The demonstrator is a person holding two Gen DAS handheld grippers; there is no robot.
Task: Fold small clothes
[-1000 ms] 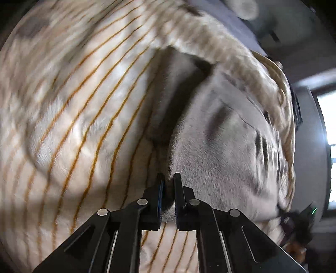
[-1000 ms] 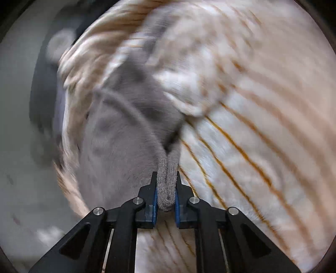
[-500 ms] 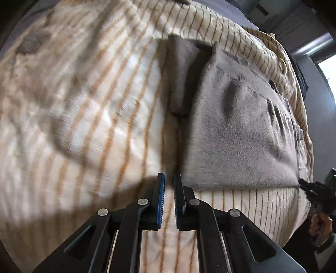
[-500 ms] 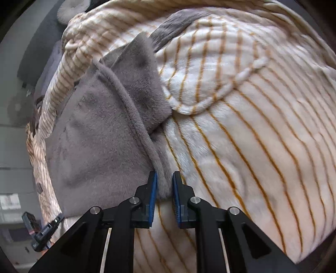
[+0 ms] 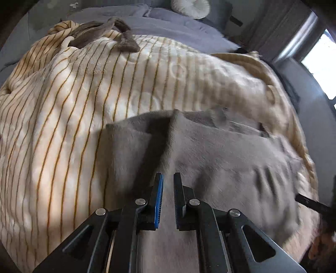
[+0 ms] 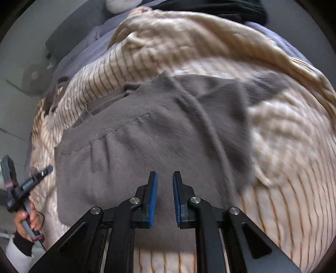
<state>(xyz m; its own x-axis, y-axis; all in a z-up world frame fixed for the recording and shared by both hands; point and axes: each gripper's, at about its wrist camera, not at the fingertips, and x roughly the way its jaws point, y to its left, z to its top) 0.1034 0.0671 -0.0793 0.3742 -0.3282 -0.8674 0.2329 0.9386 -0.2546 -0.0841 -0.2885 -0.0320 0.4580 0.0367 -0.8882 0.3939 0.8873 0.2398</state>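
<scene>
A grey fleece garment (image 5: 220, 159) lies folded flat on a cream blanket with orange stripes (image 5: 63, 109). It also shows in the right wrist view (image 6: 147, 136), with a seam and a folded flap on its right side. My left gripper (image 5: 168, 178) hovers above the garment's near edge, jaws slightly apart and empty. My right gripper (image 6: 164, 176) hovers above the garment's near edge too, jaws slightly apart and empty. The left gripper and the hand holding it show at the left of the right wrist view (image 6: 25, 184).
A second brown-grey garment (image 5: 105, 33) lies crumpled at the far end of the blanket. A grey bed cover (image 5: 178, 27) and a round cushion (image 5: 191, 8) lie beyond it. A bright window (image 5: 321, 63) is at the right.
Both grippers let go of the grey garment, which now lies flat, and have pulled back and up from it. Their jaws have opened a little.
</scene>
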